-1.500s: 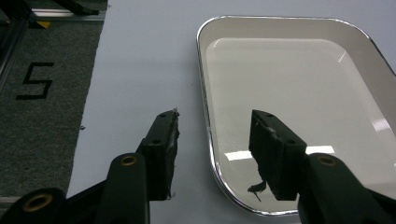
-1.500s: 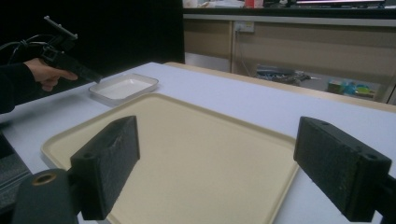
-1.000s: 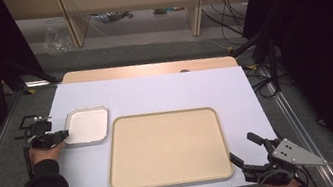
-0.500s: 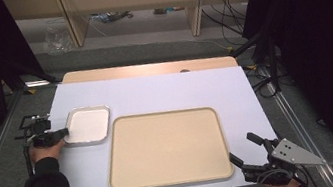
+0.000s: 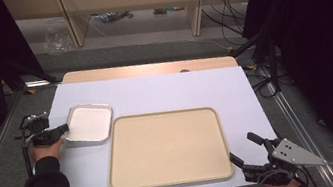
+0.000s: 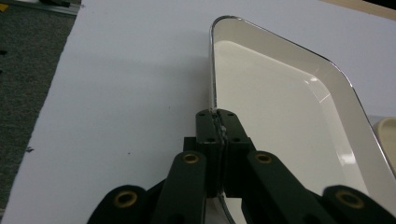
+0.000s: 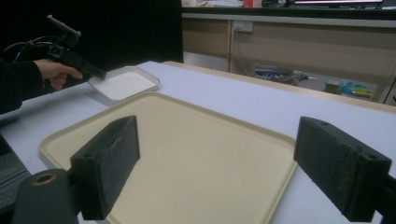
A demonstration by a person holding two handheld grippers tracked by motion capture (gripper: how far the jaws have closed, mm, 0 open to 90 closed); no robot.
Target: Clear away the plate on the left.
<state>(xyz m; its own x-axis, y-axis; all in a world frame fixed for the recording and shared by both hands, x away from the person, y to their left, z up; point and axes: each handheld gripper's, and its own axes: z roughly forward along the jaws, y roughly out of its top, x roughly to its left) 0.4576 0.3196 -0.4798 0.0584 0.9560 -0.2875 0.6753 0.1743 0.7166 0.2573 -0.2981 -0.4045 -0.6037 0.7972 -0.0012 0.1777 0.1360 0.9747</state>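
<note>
From the high view, the left claw (image 5: 61, 130) is clamped on the near-left rim of the small white rectangular metal tray (image 5: 89, 122), which sits on the white counter (image 5: 169, 90) just beside the far-left corner of the large beige plastic tray (image 5: 165, 148). The right claw (image 5: 246, 154) hovers off the beige tray's near-right corner, its jaws spread and holding nothing.

In the left gripper view, the jaws pinch the thin rim with little bite. Judging by that, any slide or lift should go slowly and level, wrist steady, so the rim does not slip out or the tray pivot.

The right gripper view looks between wide-open pads (image 7: 109, 158) across the beige tray. That claw could steady the beige tray if the white one is meant to go onto it.
</note>
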